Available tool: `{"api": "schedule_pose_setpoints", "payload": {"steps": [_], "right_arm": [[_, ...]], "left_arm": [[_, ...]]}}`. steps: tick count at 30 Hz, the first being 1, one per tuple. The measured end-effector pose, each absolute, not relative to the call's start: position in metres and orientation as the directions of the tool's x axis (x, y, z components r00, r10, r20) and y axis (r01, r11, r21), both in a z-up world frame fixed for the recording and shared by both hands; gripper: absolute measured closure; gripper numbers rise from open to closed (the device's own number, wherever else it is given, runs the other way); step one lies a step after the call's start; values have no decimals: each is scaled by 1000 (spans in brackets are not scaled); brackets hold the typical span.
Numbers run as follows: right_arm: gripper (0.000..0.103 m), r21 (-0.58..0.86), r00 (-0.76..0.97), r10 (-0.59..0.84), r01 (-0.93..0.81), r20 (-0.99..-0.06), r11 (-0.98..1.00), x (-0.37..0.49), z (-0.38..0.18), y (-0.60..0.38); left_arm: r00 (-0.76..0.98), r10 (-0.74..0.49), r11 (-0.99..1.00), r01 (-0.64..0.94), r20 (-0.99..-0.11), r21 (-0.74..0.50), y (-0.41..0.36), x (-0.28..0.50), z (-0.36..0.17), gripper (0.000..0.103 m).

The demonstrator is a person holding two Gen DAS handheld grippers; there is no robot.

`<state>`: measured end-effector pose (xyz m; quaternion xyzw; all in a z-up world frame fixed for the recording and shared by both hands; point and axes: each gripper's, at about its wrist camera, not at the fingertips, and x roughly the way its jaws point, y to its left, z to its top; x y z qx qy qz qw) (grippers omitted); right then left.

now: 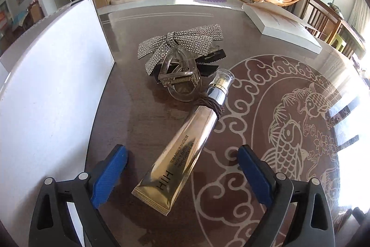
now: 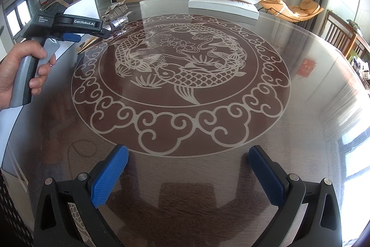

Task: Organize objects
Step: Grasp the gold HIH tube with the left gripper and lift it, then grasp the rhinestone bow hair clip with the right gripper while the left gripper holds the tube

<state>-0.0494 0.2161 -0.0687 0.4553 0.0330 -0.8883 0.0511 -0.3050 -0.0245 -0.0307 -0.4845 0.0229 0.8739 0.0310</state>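
Observation:
A gold tube (image 1: 185, 149) with a silver neck and clear cap lies on the round table, its crimped end between the fingers of my left gripper (image 1: 182, 177), which is open and not touching it. A brown hair tie (image 1: 211, 105) wraps the tube's neck. Beyond it lie a clear claw clip (image 1: 180, 75) and a rhinestone bow (image 1: 182, 43). My right gripper (image 2: 188, 175) is open and empty over bare table. In the right wrist view the left gripper's body (image 2: 67, 22) is at the far left, with the tube's cap (image 2: 119, 21) and bow (image 2: 116, 8) past it.
A white box (image 1: 53, 75) stands along the left table edge. A flat white box (image 1: 284, 24) lies at the far side, also in the right wrist view (image 2: 222, 5). The table (image 2: 312, 119) bears a carp pattern. Wooden chairs (image 2: 342, 36) stand to the right.

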Motion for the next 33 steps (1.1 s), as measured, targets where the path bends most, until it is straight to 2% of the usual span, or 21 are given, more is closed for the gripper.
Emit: {"api": "schedule_pose_setpoints", "payload": {"steps": [1, 2, 3, 4, 6, 12, 17, 20, 24, 26, 33], "right_arm": [[0, -12, -580, -61, 121, -812, -993, -49, -69, 216], [0, -12, -580, -61, 121, -812, -993, -49, -69, 216], [0, -12, -581, -61, 121, -812, -993, -49, -69, 216], [0, -12, -581, -61, 121, -812, -993, -49, -69, 216], [0, -12, -580, -60, 121, -812, -993, -50, -69, 216], [0, -13, -581, -60, 121, -812, -993, -49, -69, 216], [0, -3, -581, -75, 132, -811, -991, -50, -69, 216], [0, 22, -571, -159, 240, -806, -971, -73, -64, 200], [0, -55, -622, -271, 454, -735, -889, -142, -35, 137], [0, -106, -608, -305, 545, -733, -832, -185, -25, 93], [0, -219, -549, -259, 656, -795, -722, -306, -29, -24]], "left_arm": [[-548, 45, -996, -93, -835, 8, -23, -304, -30, 19], [-566, 51, -995, -104, -823, 10, -22, -301, -28, 43], [-581, 61, -993, -116, -812, 9, -21, -298, -25, 59], [-580, 62, -992, -122, -812, 11, -20, -295, -24, 71], [-582, 52, -992, -123, -811, 25, -17, -283, -24, 75], [-580, 50, -998, -67, -813, -13, -33, -181, -23, 76], [-596, 18, -999, -38, -803, 6, -42, -105, -25, 76], [-596, 36, -999, -36, -802, -18, -46, -97, -26, 76], [-600, 47, -999, -31, -798, -36, -48, -100, -27, 76], [-603, 52, -999, -37, -796, -37, -47, -99, -27, 76], [-605, 82, -997, -51, -792, -64, -50, -102, -28, 76]]}}
